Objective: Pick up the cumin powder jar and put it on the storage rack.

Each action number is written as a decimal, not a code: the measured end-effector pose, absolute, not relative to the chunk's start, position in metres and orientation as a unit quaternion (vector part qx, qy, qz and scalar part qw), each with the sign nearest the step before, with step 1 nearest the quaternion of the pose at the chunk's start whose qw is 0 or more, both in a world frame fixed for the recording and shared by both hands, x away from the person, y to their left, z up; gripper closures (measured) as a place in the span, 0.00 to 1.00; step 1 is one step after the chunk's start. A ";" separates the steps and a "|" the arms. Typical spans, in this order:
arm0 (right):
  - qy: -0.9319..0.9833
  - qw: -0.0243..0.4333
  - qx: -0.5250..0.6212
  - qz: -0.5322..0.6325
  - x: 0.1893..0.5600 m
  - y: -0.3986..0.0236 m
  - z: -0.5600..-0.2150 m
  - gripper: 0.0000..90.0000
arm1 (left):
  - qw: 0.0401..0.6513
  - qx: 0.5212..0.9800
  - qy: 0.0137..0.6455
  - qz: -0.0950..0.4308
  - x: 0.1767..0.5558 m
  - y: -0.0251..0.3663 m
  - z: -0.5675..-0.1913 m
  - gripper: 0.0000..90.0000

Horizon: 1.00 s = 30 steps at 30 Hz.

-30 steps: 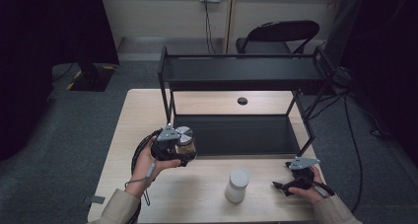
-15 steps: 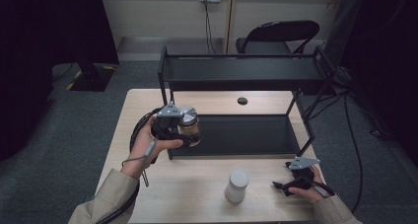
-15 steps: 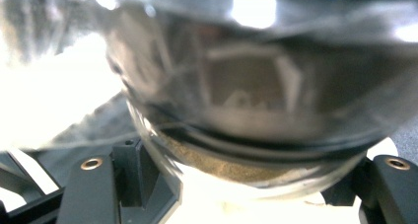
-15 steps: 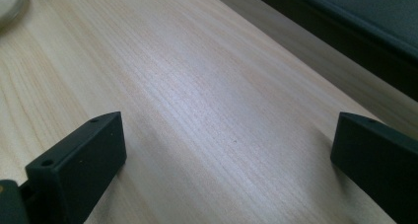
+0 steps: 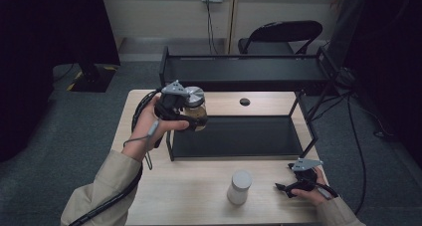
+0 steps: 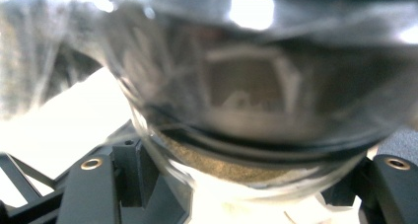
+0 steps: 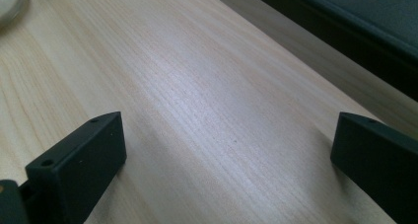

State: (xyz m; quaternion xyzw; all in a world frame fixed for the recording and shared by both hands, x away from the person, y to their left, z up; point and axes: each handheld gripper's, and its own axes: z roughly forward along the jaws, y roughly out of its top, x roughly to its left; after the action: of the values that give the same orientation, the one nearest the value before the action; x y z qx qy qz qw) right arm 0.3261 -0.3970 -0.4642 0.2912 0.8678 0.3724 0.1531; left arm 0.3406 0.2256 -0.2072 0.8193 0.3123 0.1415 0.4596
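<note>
Gripping a glass jar in our left tool, seemingly amber-filled, we rest the right tool wide apart on the desk.

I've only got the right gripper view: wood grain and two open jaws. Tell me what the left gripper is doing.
Observer: The left gripper is shut on a glass jar with a silver lid. It holds the jar in the air near the left end of the black rack.
Operator: Now say what stands near my right gripper.
Observer: A white container stands upright on the table, in front of the rack. It is to the left of the right gripper and apart from it.
</note>
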 end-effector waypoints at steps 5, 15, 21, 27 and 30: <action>0.868 0.153 0.291 0.372 0.326 -0.397 -0.464 0.00 | 0.462 0.816 0.319 0.142 0.347 0.223 -0.190 0.34; 0.868 0.153 0.291 0.372 0.326 -0.397 -0.464 0.00 | 0.453 0.812 0.332 0.159 0.359 0.220 -0.158 0.34; 0.868 0.153 0.291 0.372 0.326 -0.397 -0.464 0.00 | 0.447 0.805 0.347 0.176 0.365 0.214 -0.145 0.34; 0.868 0.154 0.291 0.372 0.326 -0.397 -0.464 0.00 | 0.447 0.790 0.371 0.194 0.375 0.200 -0.137 0.34; 0.868 0.153 0.291 0.372 0.326 -0.397 -0.464 0.00 | 0.444 0.785 0.382 0.201 0.380 0.194 -0.133 0.34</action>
State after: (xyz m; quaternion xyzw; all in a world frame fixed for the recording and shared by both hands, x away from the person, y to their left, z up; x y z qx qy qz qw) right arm 0.3261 -0.3970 -0.4642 0.2910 0.8678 0.3723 0.1535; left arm 0.3803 0.1944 -0.1331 0.7849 0.3824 0.2012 0.4441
